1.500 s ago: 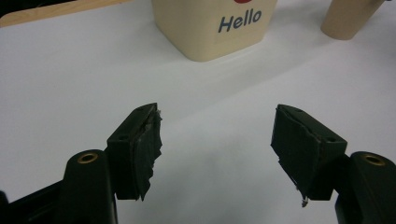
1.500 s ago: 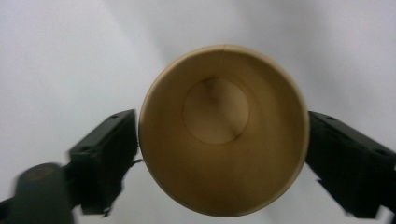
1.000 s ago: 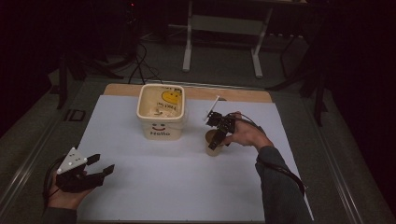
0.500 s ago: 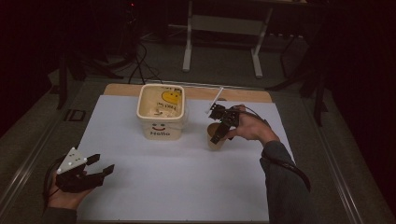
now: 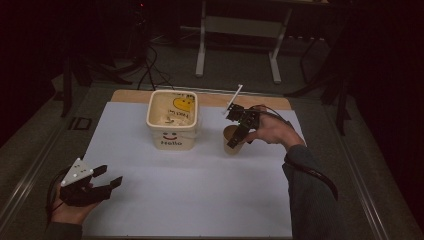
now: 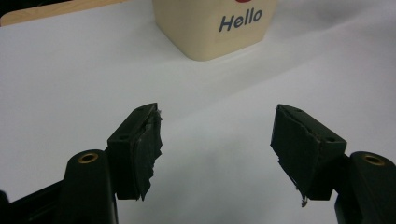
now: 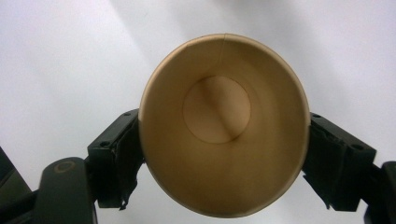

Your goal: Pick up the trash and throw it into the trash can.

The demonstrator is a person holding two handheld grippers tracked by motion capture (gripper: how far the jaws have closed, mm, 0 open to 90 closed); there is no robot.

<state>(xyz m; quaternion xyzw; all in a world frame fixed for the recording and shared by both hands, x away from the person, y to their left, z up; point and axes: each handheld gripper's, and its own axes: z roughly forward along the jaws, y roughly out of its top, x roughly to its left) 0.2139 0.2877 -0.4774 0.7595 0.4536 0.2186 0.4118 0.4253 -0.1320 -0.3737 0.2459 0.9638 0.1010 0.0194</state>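
The bench [image 5: 150,210] is showing a plain white surface, with a light wood strip showing along its far edge. The tub [image 5: 172,120] is showing a cream colour, carrying a dark blue "Hello", a red smile mark on its front wall and a yellow face print inside. The paper cup [image 7: 224,123] is showing tan-brown inside and out. The left hand-held gripper [image 5: 102,184] is showing black, with a grey plate dotted white on top. The right hand-held gripper [image 5: 239,134] is showing black. The sleeve [image 5: 307,195] is showing dark grey.
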